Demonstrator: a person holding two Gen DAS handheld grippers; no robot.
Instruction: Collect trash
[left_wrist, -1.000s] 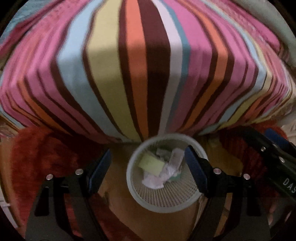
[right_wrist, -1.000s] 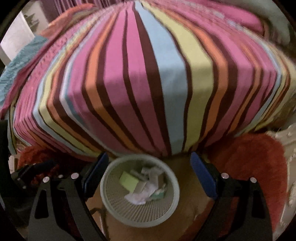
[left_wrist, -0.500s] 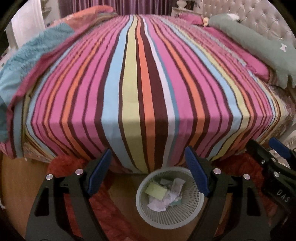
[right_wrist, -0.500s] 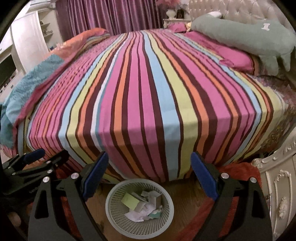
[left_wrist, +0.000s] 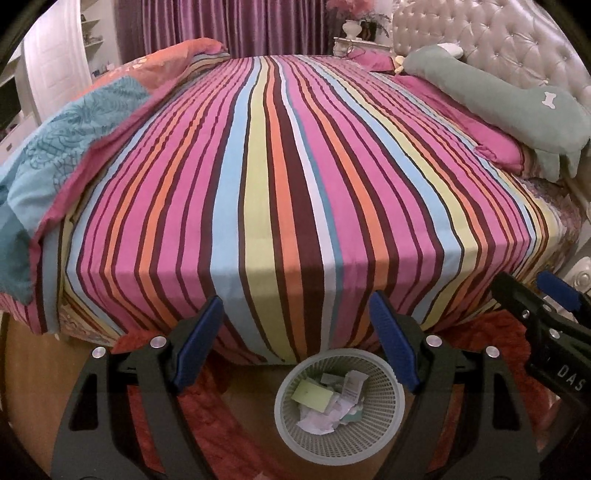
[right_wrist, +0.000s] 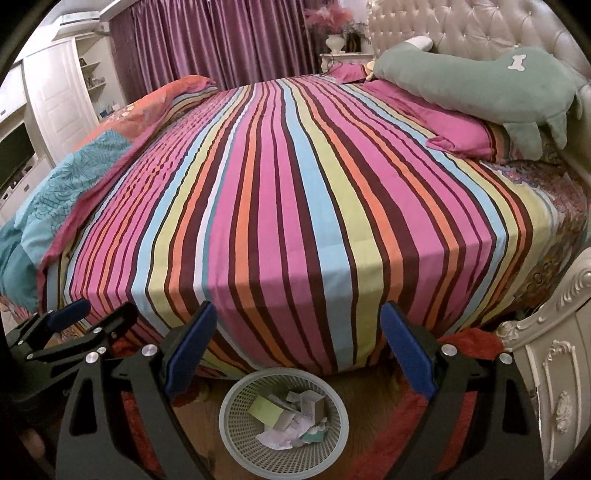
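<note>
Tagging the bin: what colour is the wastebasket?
Pale grey-white mesh wastebasket, clearest in the right wrist view.

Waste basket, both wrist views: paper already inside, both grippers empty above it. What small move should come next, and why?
Probably sweep both views across the striped bed for remaining trash. The waste basket already holds crumpled paper, the left gripper and right gripper are open and empty, and no loose trash shows on the sheet.

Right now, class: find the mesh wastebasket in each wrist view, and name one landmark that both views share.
Left wrist: wastebasket at bottom centre, right of midline, partly behind the right fingertip of the left gripper.
Right wrist: wastebasket at bottom centre, between the fingers of the right gripper.
Shared landmark: green bone-marked pillow, upper right.
</note>
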